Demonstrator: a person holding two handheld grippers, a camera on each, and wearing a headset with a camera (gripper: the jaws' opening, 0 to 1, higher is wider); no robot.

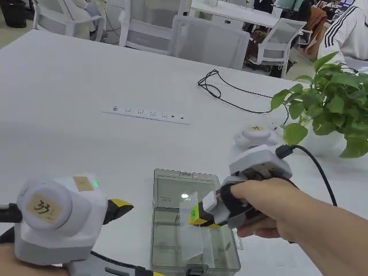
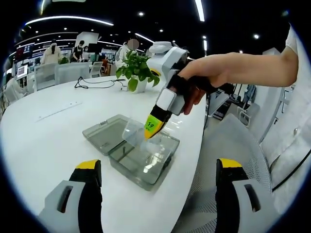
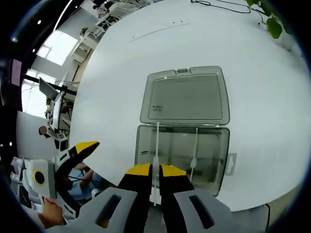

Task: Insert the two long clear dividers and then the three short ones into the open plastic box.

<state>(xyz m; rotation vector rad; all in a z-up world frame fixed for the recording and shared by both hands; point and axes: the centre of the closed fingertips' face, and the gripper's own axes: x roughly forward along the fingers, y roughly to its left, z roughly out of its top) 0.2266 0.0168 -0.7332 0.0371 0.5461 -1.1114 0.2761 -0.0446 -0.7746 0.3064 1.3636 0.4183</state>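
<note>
**Seating the second long divider, judging by the box**

Head view: at 5 o'clock, pinching a clear divider [image 1: 190,227] in the right claw [image 1: 198,215] just over the open box [image 1: 156,230].

Left gripper view: at 6 o'clock, left claw [image 2: 158,165] spread wide, empty, short of the box.

Right gripper view: held divider edge-on, pointing to 12 o'clock. At 1 o'clock, another divider [image 3: 196,143] already standing inside.

Next, probably: lower straight, parallel to it, then release.

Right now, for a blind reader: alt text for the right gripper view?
The right gripper, jaws shut on a clear divider, holds it over the open plastic box. A second divider stands in the box; the lid lies open beyond.
</note>
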